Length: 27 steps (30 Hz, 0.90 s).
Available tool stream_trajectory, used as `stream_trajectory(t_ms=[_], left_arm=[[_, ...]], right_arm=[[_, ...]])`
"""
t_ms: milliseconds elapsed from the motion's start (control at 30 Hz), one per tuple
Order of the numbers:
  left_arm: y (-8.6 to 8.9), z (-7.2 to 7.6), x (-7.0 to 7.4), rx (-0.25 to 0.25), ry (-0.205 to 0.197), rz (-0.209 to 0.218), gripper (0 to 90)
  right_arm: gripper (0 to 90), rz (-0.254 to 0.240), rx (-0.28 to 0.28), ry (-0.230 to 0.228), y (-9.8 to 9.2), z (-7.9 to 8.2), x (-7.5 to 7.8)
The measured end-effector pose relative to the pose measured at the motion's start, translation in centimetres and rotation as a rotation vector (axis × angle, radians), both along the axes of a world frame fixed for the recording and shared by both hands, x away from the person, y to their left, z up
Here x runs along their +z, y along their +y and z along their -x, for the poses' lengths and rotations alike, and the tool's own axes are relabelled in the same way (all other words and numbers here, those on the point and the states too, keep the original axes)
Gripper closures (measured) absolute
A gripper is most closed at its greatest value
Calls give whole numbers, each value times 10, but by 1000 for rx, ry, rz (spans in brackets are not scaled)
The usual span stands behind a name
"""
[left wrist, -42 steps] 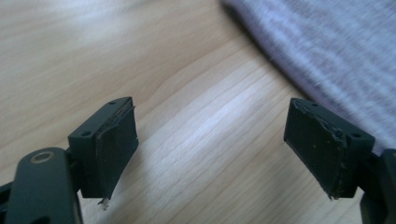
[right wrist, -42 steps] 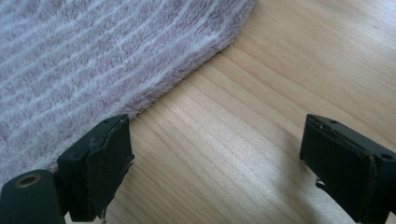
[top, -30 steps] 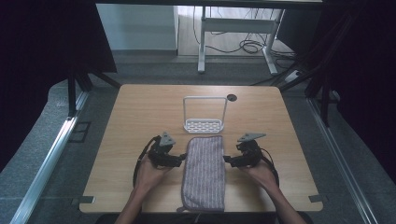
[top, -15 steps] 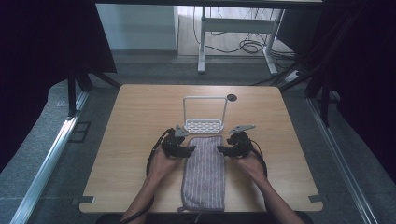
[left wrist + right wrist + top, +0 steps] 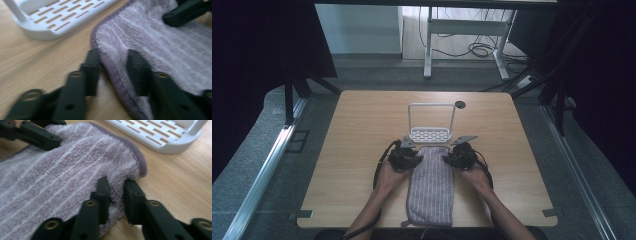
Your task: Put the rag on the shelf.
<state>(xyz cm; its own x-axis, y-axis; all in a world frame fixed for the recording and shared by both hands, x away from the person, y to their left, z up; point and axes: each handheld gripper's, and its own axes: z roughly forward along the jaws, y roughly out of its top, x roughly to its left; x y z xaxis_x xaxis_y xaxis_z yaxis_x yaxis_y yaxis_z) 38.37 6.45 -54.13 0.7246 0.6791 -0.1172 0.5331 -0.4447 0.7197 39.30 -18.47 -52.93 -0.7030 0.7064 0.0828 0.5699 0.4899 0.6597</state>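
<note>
Soft purple towel (image 5: 431, 187) lies flat on my wooden desk (image 5: 352, 130); it has thin white stripes and runs from the near edge up toward the white rack (image 5: 431, 125); its far end sits just beside the rack's base.

A second ago my hands were lower down, at the two sides of the towel; now both have gone forward to its far corners, close to the rack; the towel itself looks the same, flat and in the same spot.

My left tool (image 5: 112, 67) is at the far left corner; its two black jaws are spread, one on the bare wood and one on top of the fluff, with the towel's stitched edge between them; it is not pinching yet.

My right tool (image 5: 116, 192) is at the far right corner; its jaws have come close with a bunch of towel between them, and the fluff puckers there; I think it is pinching the towel, though maybe not fully tight.

No one told me the job; I guess I am about to lift the far end with both tools, maybe to fold the towel back toward me or hang it on the rack; the left tool must squeeze first; if only one corner is held, the towel may twist or drag.
</note>
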Motion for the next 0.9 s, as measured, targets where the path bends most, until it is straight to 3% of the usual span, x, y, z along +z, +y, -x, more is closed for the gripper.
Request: stream_trajectory(t_ms=[100,200,267,600,900], left_arm=[[-1,0,0,-5,16,9,813],[-2,2,2,-4,21,-4,831],[-2,4,7,-10,-6,-25,833],[7,12,36,-19,-84,19,832],[13,16,74,-12,-148,41,832]], right_arm=[[833,15,23,-9,2,2,1],[839,26,40,-33,2,4,2],[842,16,50,-55,0,7,6],[841,-46,70,-109,-7,13,37],[842,-79,87,-149,-9,13,69]])
